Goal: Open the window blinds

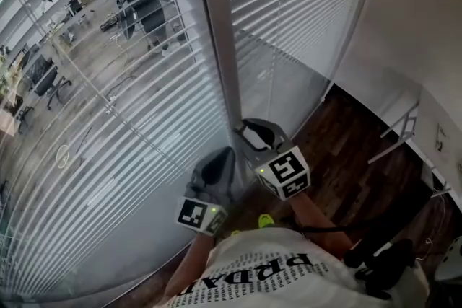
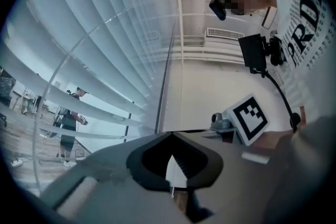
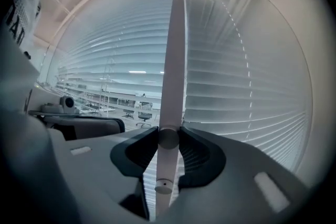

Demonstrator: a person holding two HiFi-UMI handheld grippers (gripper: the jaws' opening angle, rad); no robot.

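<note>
**Gripping the blind knob at the window post**

Head view: standing close to the white post (image 1: 219, 47), with the window blinds (image 1: 130, 177) hanging on both sides of it. Holding the right gripper (image 1: 249, 132) up against the post and the left gripper (image 1: 222, 159) just beside it, lower and to the left, above a dark wood floor (image 1: 346, 155).

Left gripper view: showing jaws drawn together at the tips, with only a pale sliver between them; gripping nothing recognisable. Looking past slats (image 2: 94, 34) tilted partly open onto an office beyond.

Right gripper view: clamping both pads (image 3: 191, 152) on a small round white knob (image 3: 168, 137) in front of the post. Facing see-through slats left of the post and closed ones on its right.
</note>
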